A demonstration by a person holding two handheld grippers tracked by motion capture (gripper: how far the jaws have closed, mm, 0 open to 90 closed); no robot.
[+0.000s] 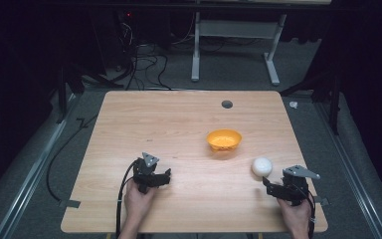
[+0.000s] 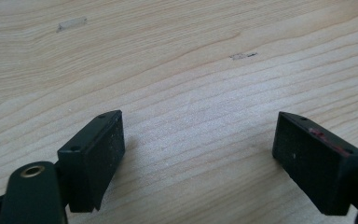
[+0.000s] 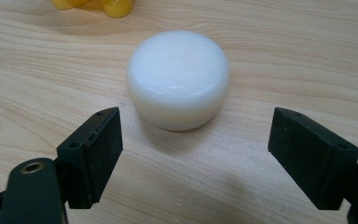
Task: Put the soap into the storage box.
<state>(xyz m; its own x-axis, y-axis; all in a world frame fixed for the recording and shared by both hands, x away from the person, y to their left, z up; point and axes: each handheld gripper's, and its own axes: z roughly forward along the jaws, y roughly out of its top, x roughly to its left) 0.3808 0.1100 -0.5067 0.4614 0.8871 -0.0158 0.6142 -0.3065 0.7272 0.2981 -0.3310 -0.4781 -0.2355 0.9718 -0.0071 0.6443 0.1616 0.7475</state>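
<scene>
R gripper [image 3: 193,156] jaws spread wide, nothing pinched; white puck [image 3: 177,79] sits on the table [image 3: 284,56] just ahead of the tips, centred w/ the gap, not touching. Orange bowl [image 1: 224,140] further out, beyond puck & to the L. L gripper [image 2: 198,154] also spread, only bare wood btwn its jaws, well apart from puck.

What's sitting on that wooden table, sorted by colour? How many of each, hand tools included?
Orange bowl: 1
White round puck: 1
Black hand-held grippers: 2, the left gripper and the right gripper, both with jaws open and nothing between them
Total: 4
</scene>
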